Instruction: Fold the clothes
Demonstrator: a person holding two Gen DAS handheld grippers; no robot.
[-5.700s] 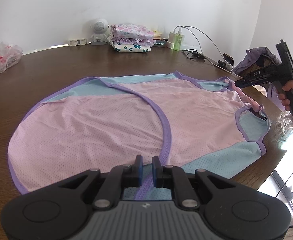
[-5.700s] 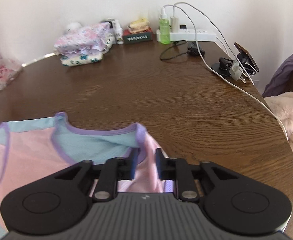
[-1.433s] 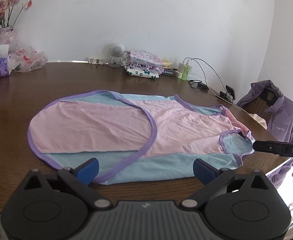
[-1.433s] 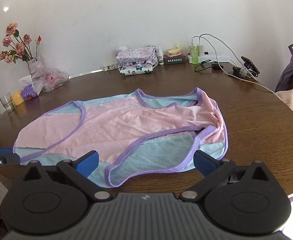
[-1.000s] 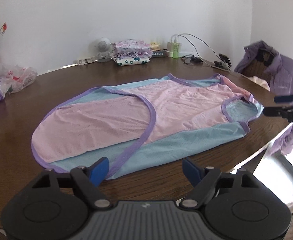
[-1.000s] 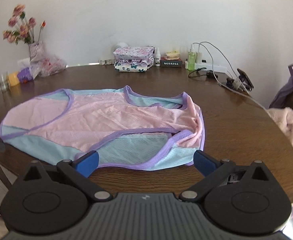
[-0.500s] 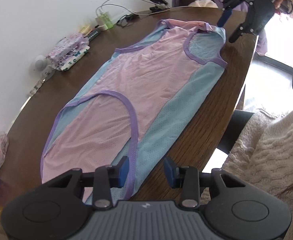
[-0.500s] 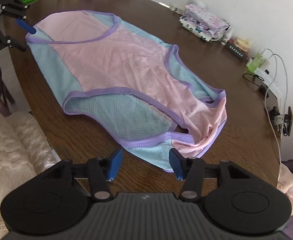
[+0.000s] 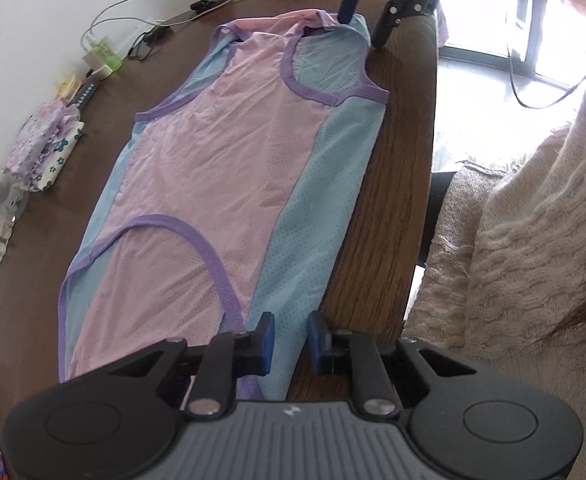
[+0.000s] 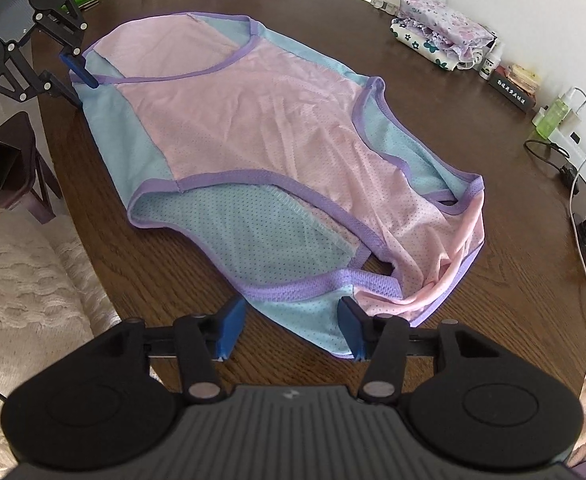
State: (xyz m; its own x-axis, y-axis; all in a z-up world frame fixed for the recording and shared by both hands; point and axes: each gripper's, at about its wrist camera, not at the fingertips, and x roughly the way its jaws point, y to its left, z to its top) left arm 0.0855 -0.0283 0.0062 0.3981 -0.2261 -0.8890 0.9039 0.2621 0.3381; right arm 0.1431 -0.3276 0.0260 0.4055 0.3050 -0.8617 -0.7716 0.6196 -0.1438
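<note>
A pink and light-blue sleeveless garment (image 9: 221, 168) with purple trim lies flat along the brown wooden table (image 9: 397, 184). My left gripper (image 9: 291, 340) hangs over the hem corner at the table's near edge. Its jaws are closing, a narrow gap remains, and blue cloth lies between them. In the right wrist view the same garment (image 10: 277, 120) stretches away from my right gripper (image 10: 291, 328). That gripper stands half open astride the blue shoulder end, its pads clear of the cloth. Each gripper also shows in the other's view: the right gripper (image 9: 367, 20) and the left gripper (image 10: 73, 80).
A folded floral clothes pile (image 10: 441, 28) sits at the table's far side beside a green bottle (image 10: 553, 118), a power strip and cables. A person's cream knit sweater (image 9: 513, 240) is close to the table edge. Bags and cups crowd the far end.
Both grippers have rolled and come down to opposite ends of the garment at the table's near edge. Their jaws have narrowed from wide open, the left more than the right.
</note>
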